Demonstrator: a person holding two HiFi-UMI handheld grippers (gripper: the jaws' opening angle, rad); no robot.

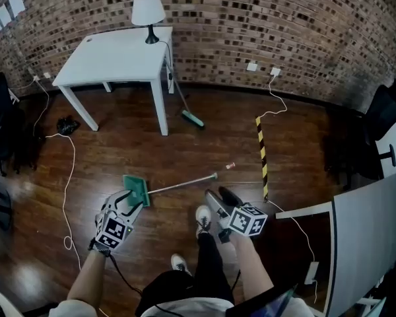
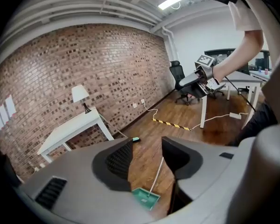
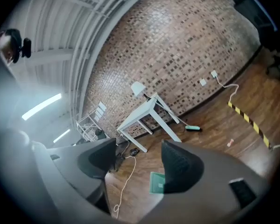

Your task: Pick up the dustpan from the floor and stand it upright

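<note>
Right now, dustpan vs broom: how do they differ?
Pose: the dustpan lies flat on the floor, while the broom stands tilted with its stick against the white table.
Place: the dustpan is out on open floor, the broom sits beside a table leg near the wall.
Head: the dustpan has a flat square green pan, the broom a narrow teal brush.
Shared: both have a long thin handle and rest on the wood floor.

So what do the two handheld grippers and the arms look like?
The left gripper and right gripper are grey, with black ribbed pads on two jaws. Each carries a cube of black-and-white square markers. A black cable trails from the left one. Short white sleeves, forearms bare.
</note>
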